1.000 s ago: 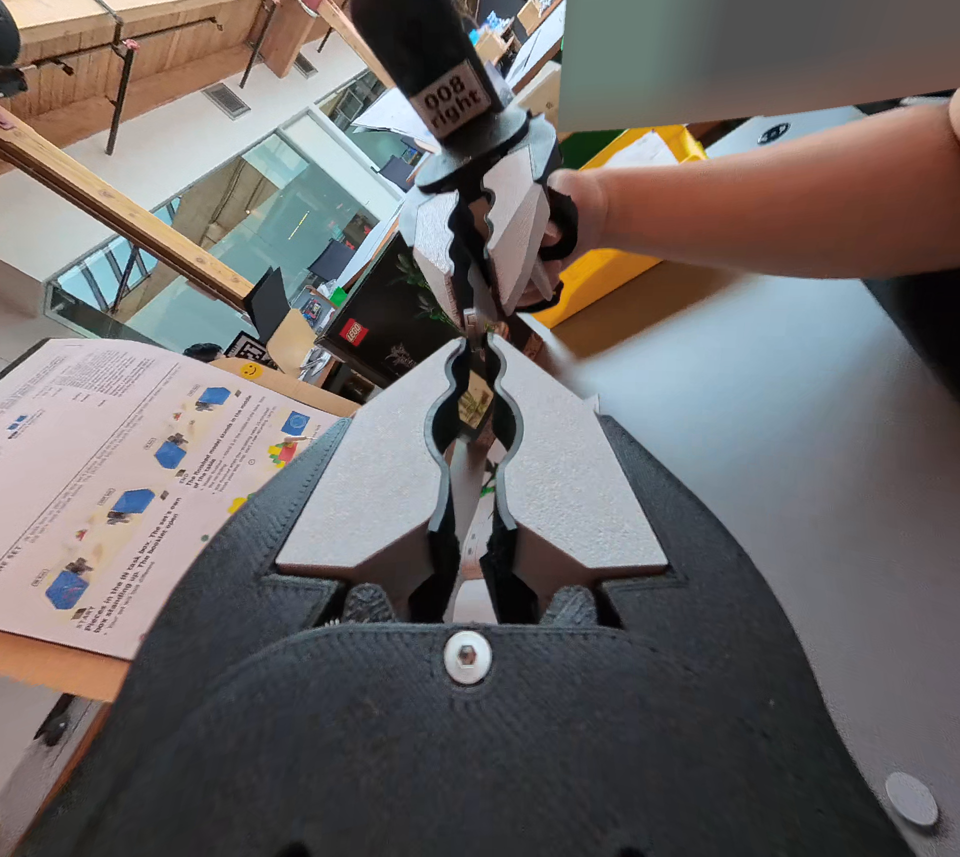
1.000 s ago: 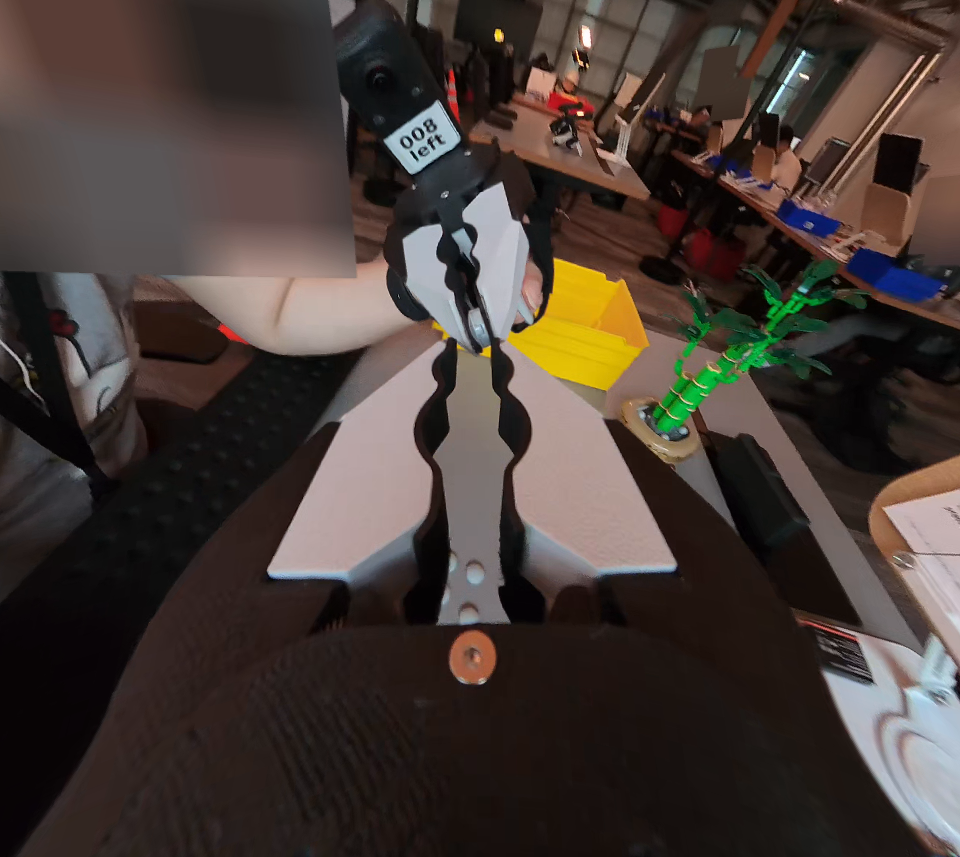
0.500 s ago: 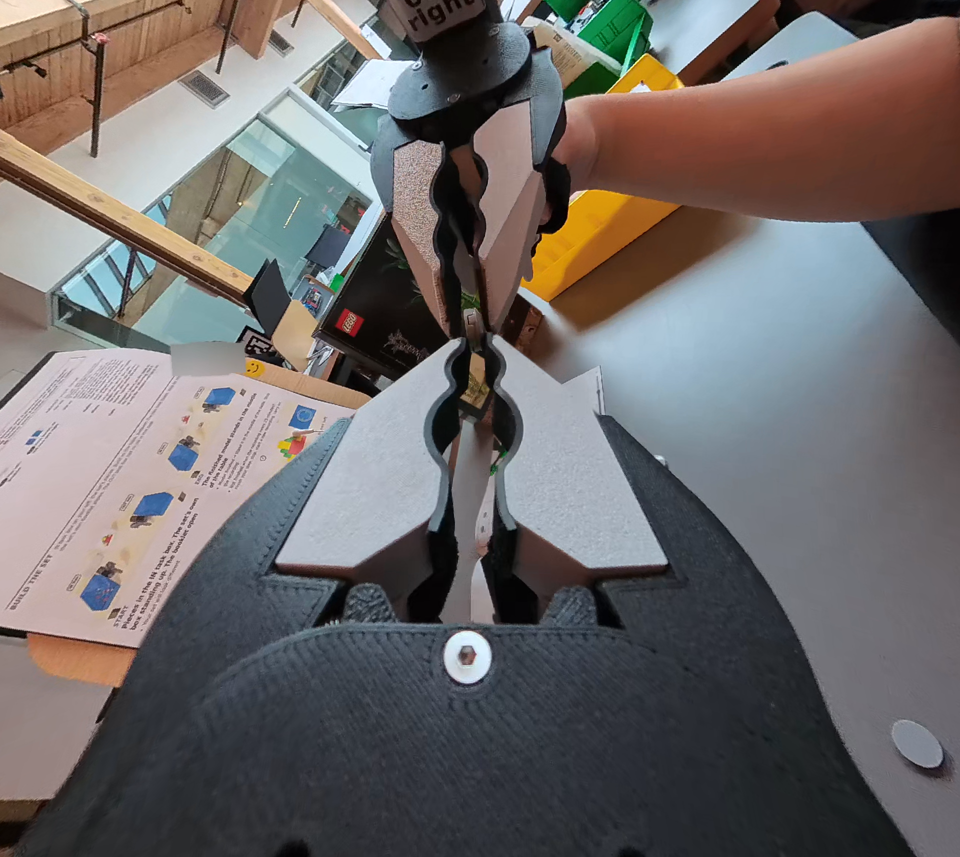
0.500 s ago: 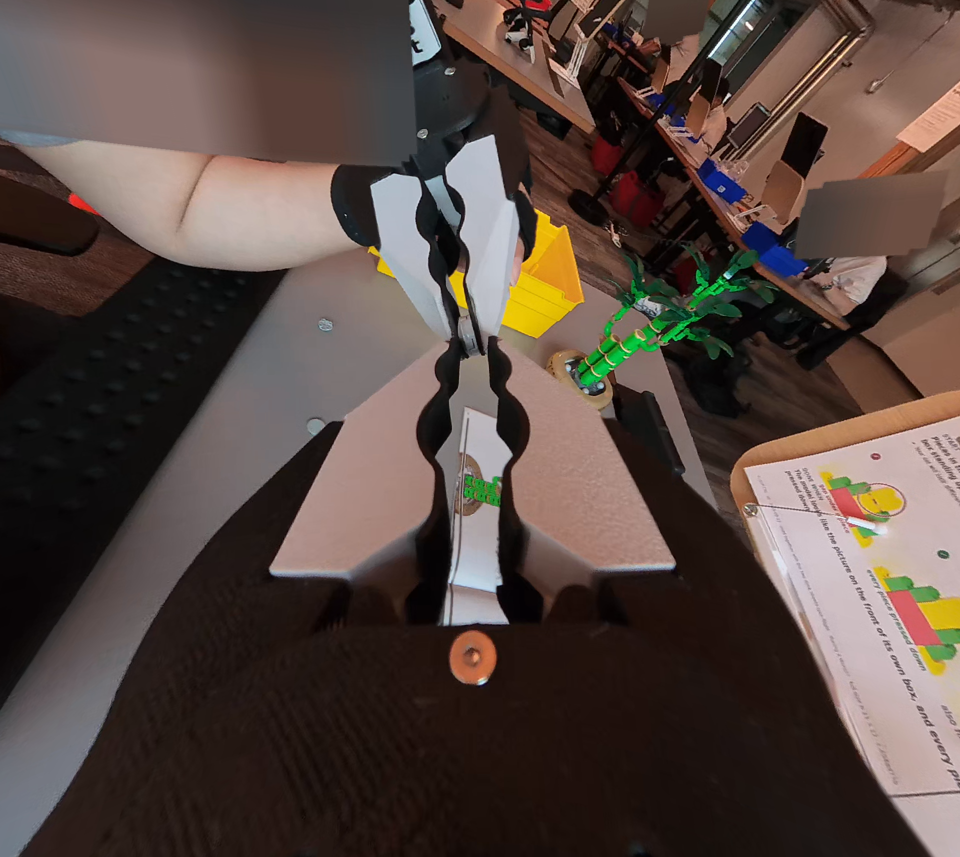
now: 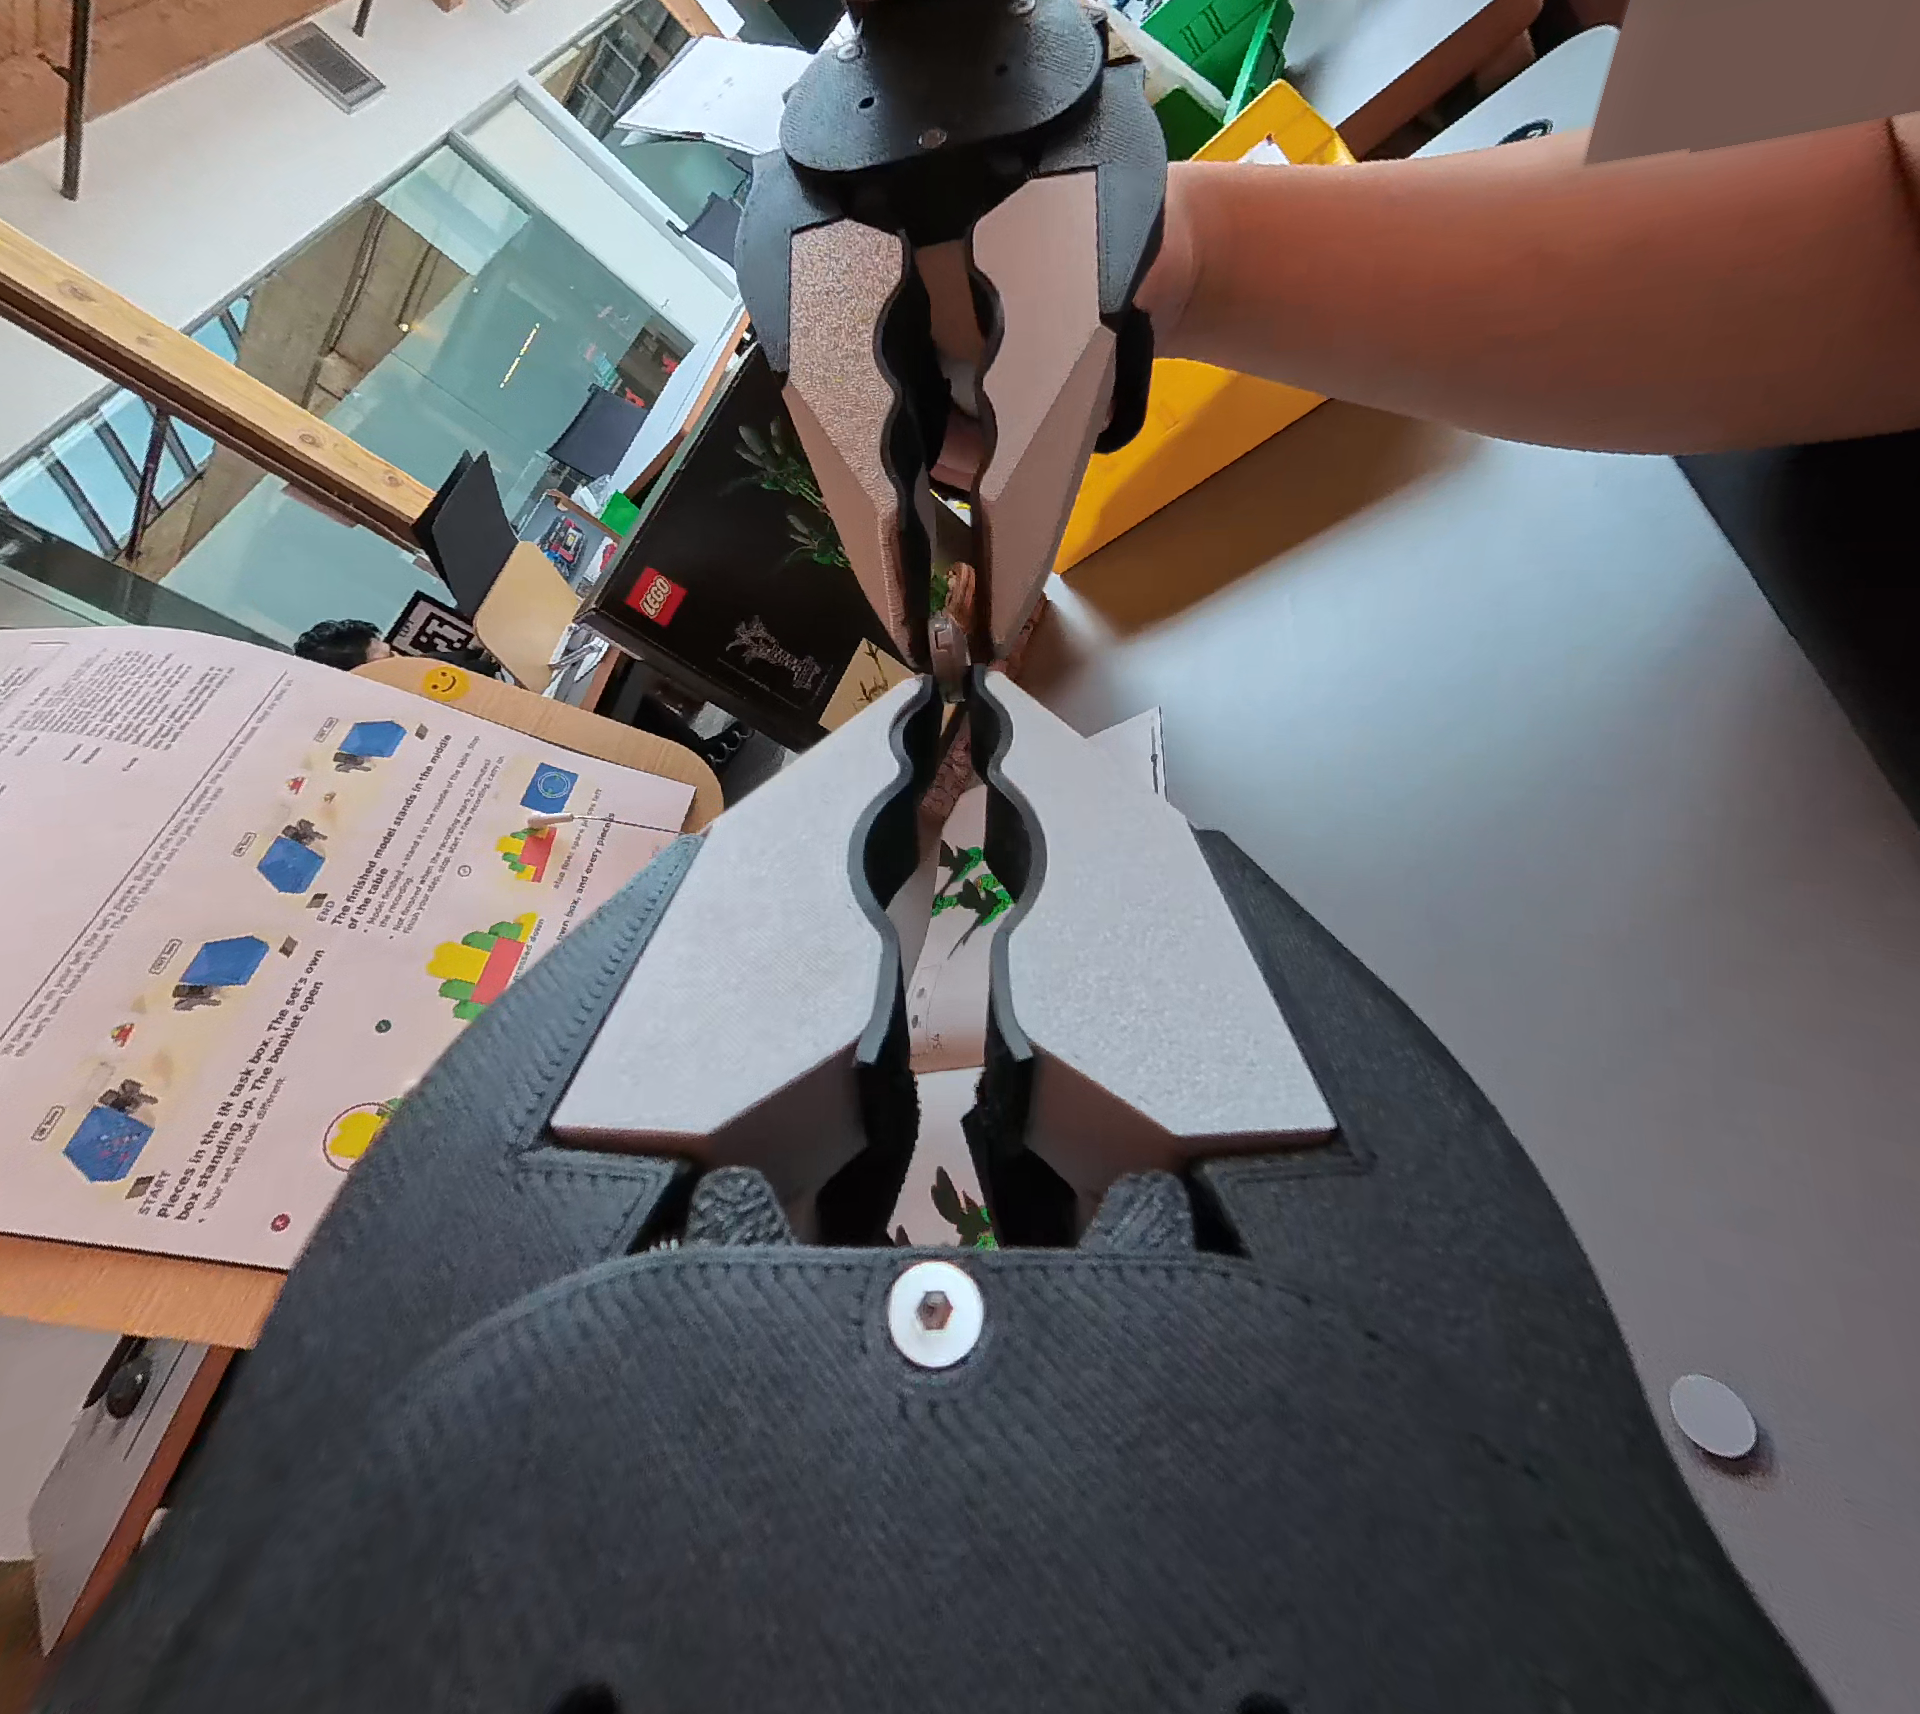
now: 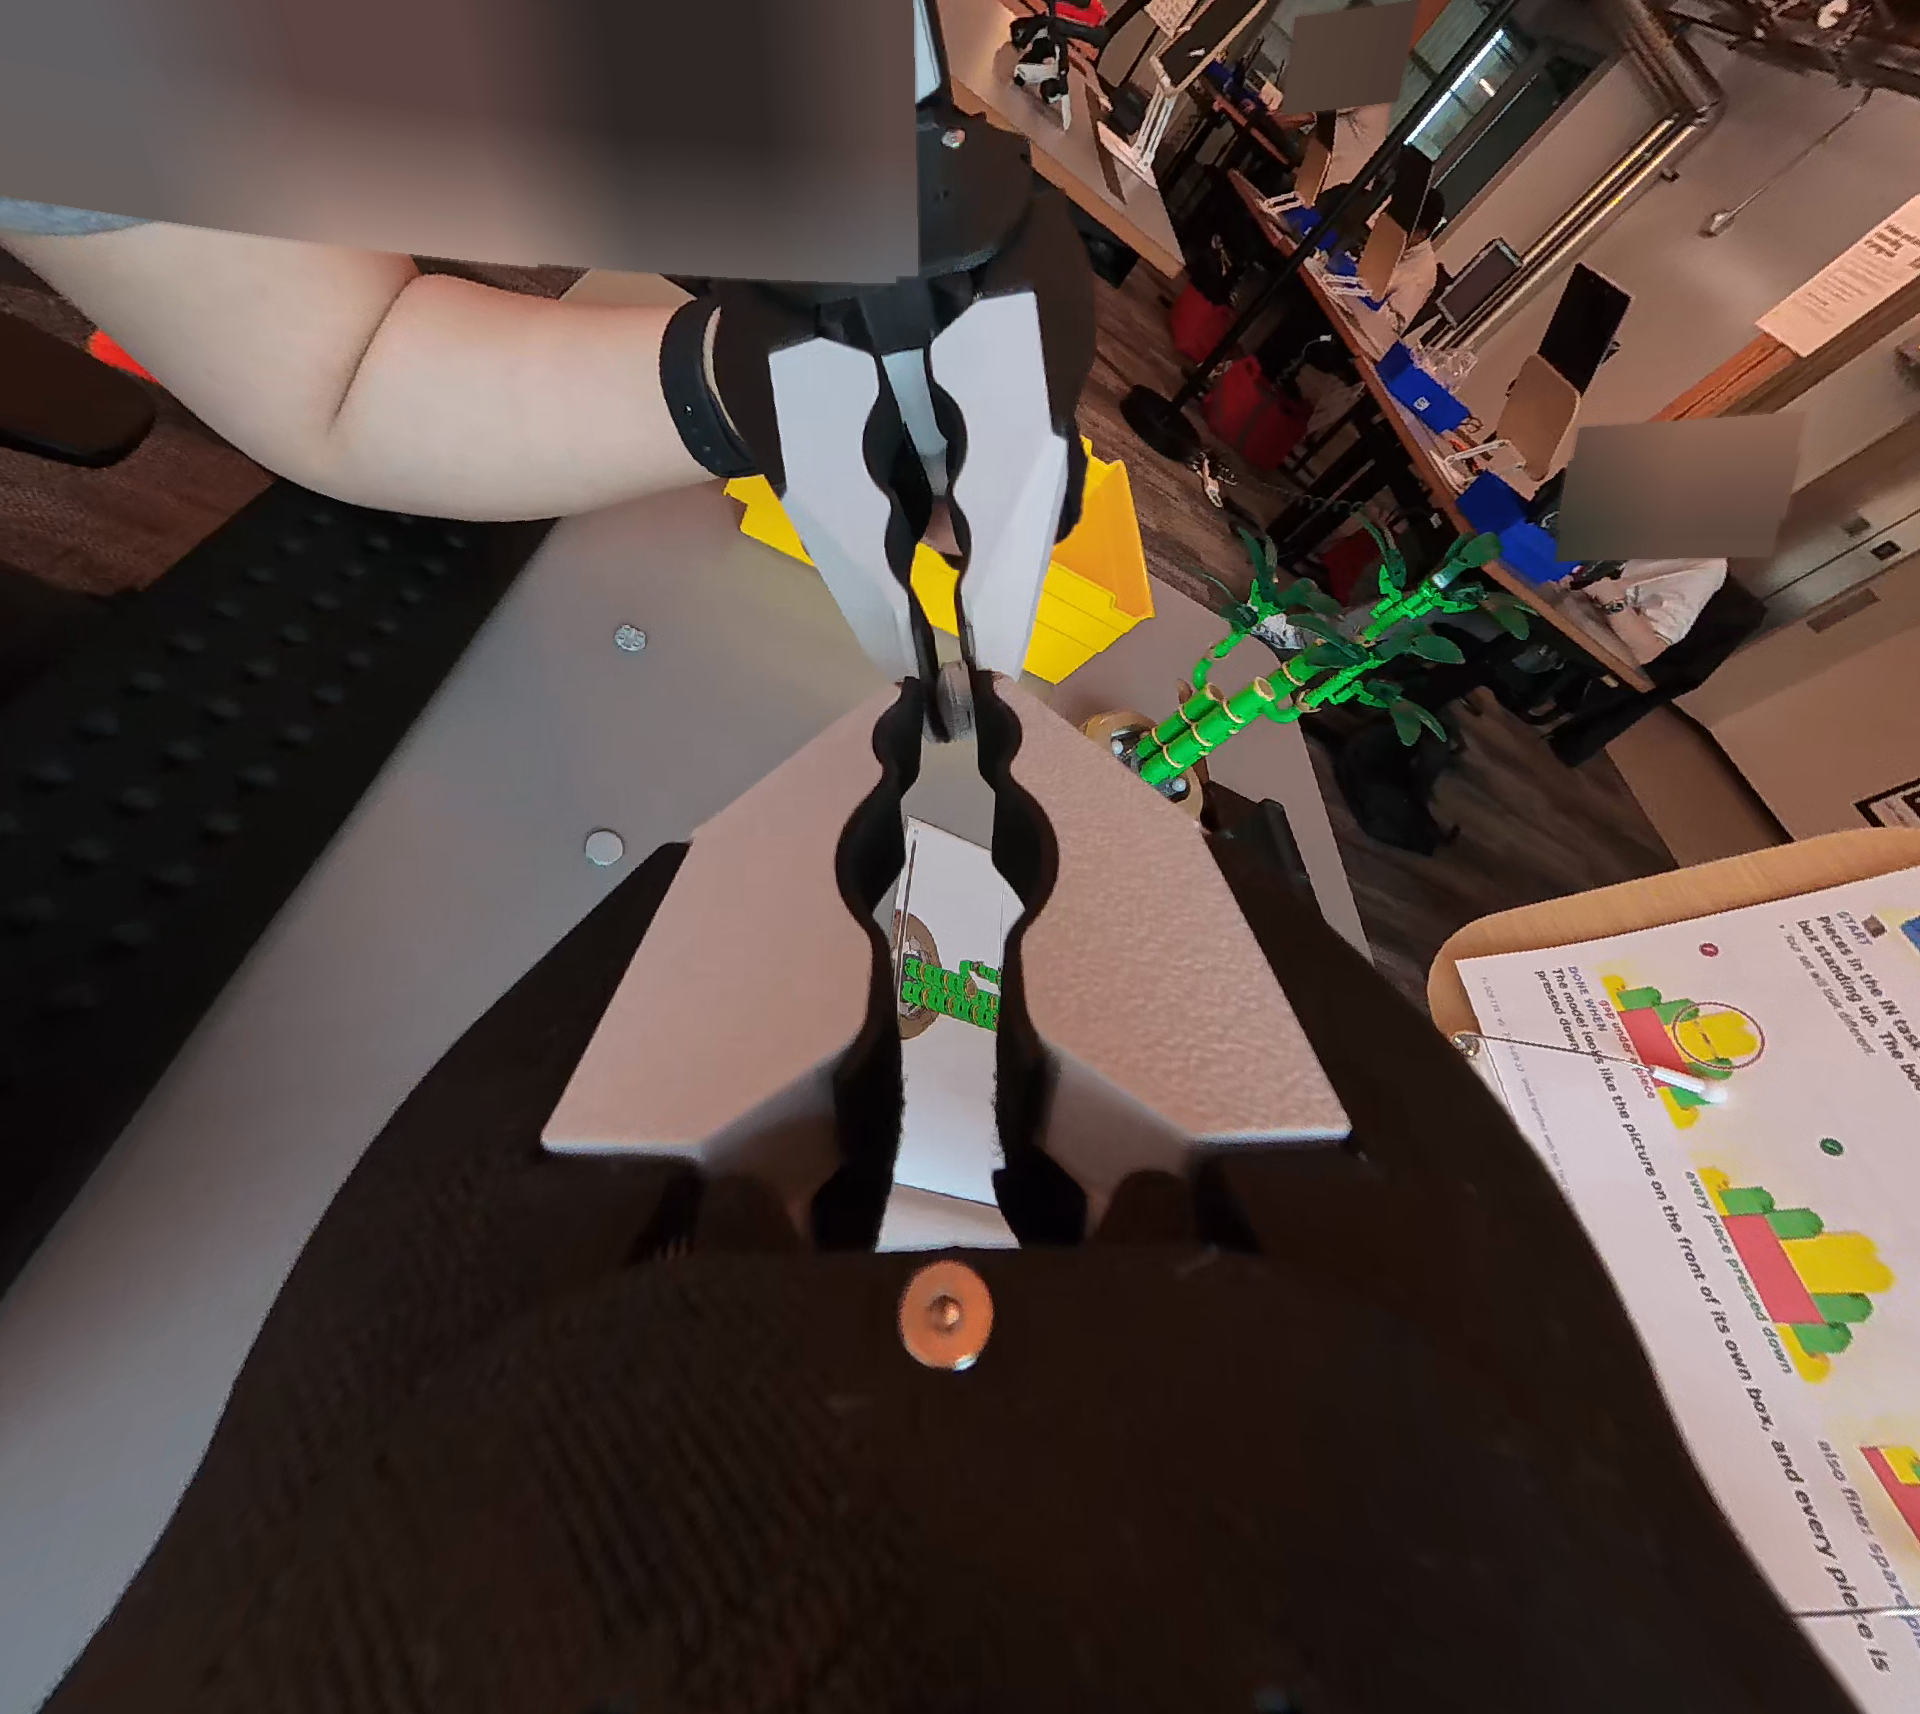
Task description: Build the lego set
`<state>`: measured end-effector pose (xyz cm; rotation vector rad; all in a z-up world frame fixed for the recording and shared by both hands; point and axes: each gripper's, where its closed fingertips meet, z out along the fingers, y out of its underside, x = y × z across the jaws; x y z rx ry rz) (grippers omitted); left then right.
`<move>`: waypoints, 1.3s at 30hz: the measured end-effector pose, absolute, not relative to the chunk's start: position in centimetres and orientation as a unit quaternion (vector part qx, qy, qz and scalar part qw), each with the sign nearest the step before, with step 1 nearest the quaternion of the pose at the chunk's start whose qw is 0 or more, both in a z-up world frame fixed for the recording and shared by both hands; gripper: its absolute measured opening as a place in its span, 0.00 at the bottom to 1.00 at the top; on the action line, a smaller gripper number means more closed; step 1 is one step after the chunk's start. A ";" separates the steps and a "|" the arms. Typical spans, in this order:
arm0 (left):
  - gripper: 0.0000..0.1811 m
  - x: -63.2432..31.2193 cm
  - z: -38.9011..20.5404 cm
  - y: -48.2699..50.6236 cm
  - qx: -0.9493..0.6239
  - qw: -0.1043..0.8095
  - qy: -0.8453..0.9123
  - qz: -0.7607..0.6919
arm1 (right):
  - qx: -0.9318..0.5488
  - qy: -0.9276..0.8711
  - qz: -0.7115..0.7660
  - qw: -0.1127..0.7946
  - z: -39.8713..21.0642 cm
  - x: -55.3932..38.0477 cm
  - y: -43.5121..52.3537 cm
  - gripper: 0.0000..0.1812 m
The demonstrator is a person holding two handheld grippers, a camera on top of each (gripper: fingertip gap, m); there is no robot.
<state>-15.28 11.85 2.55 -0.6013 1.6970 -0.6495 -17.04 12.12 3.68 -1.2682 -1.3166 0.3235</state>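
My left gripper [image 5: 951, 690] and my right gripper [image 6: 945, 714] are held tip to tip above the grey table [image 5: 1507, 781]. A small grey piece [image 6: 948, 696] is pinched where the tips meet, and both grippers are closed narrowly on it. It also shows in the left wrist view [image 5: 943, 638], between the right gripper's tips. The built green bamboo model [image 6: 1299, 688] stands on a tan round base [image 6: 1127, 734] on the table, to the right of the grippers. The open instruction booklet [image 6: 951, 989] lies under the grippers.
A yellow bin [image 6: 1091, 594] sits at the table's far side behind the grippers. A printed sheet on a wooden clipboard [image 5: 260, 885] lies beside them. A black set box [image 5: 727, 584] stands upright past the clipboard. The person's forearms reach in from both sides. Left and right tips are no more than a few centimetres apart.
Both grippers have tilted down toward the table, still tip to tip. Each looms larger in the other's view. The booklet now shows beneath the fingers.
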 end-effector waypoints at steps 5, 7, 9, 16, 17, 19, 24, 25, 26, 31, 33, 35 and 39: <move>0.02 -15.2 2.2 11.8 -0.257 0.571 0.730 -0.273 | -0.544 -0.570 0.139 0.600 3.7 -17.3 12.1 0.03; 0.02 -15.2 2.2 11.8 -0.258 0.569 0.732 -0.272 | -0.543 -0.571 0.137 0.600 3.7 -17.3 12.1 0.03; 0.02 -15.1 2.1 11.9 -0.261 0.569 0.732 -0.269 | -0.545 -0.572 0.132 0.598 3.6 -17.2 12.2 0.03; 0.02 -15.0 1.7 12.3 -0.275 0.562 0.735 -0.262 | -0.553 -0.567 0.156 0.591 3.2 -17.0 12.6 0.03; 0.02 -15.0 1.9 12.2 -0.274 0.565 0.732 -0.265 | -0.549 -0.561 0.174 0.595 3.4 -17.0 12.5 0.03; 0.02 -15.0 2.6 12.0 -0.269 0.579 0.717 -0.282 | -0.528 -0.548 0.219 0.611 4.3 -16.9 12.1 0.03; 0.04 -15.3 4.3 11.1 -0.274 0.587 0.674 -0.356 | -0.454 -0.511 0.348 0.641 6.5 -17.2 10.9 0.02; 0.06 -15.5 4.5 10.9 -0.274 0.580 0.671 -0.373 | -0.435 -0.499 0.380 0.646 7.1 -17.3 10.7 0.02; 0.07 -15.6 4.8 10.7 -0.270 0.577 0.666 -0.388 | -0.424 -0.489 0.408 0.644 7.5 -17.3 10.6 0.02; 0.08 -16.1 5.9 10.9 -0.262 0.588 0.641 -0.418 | -0.398 -0.466 0.468 0.636 8.0 -17.1 10.4 0.02; 0.08 -16.0 5.8 11.0 -0.264 0.592 0.642 -0.409 | -0.399 -0.466 0.474 0.631 7.9 -17.3 10.5 0.02; 0.06 -15.8 5.6 10.9 -0.261 0.592 0.647 -0.403 | -0.410 -0.469 0.469 0.626 7.5 -17.6 10.7 0.02; 0.01 -15.7 5.6 10.9 -0.260 0.595 0.645 -0.403 | -0.417 -0.461 0.468 0.628 7.4 -17.7 11.2 0.02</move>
